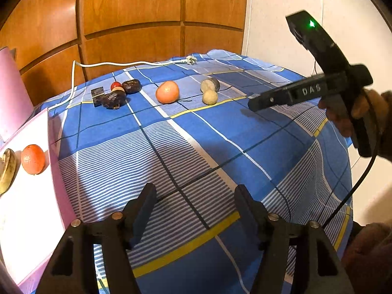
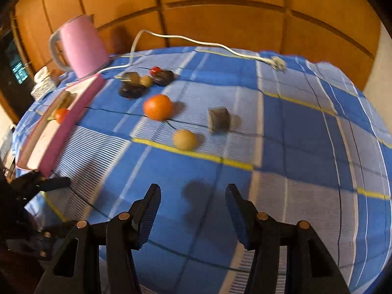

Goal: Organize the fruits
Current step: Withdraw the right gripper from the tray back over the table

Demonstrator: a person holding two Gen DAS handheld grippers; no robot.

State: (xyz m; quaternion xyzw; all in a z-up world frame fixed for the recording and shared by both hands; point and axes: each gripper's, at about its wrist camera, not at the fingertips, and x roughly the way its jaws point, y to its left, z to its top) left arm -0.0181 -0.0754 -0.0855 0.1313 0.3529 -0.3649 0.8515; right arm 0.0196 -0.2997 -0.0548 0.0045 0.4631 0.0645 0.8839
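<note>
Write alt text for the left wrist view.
The left gripper, open and empty, hovers over a blue checked cloth. An orange and other small fruits lie farther back; at left, a pink tray holds an orange and a banana. The right gripper reaches in from the right.

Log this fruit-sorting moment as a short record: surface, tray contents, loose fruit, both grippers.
surface: blue checked cloth
tray: pink-edged white tray at the cloth's left edge
in tray: orange and banana
loose fruit: second orange, pale round fruit, grey-brown chunk, dark cluster with a small red fruit
left gripper: open, empty, over bare cloth
right gripper: open, empty, pointing toward the loose fruit
other: pink kettle, white cord with plug
</note>
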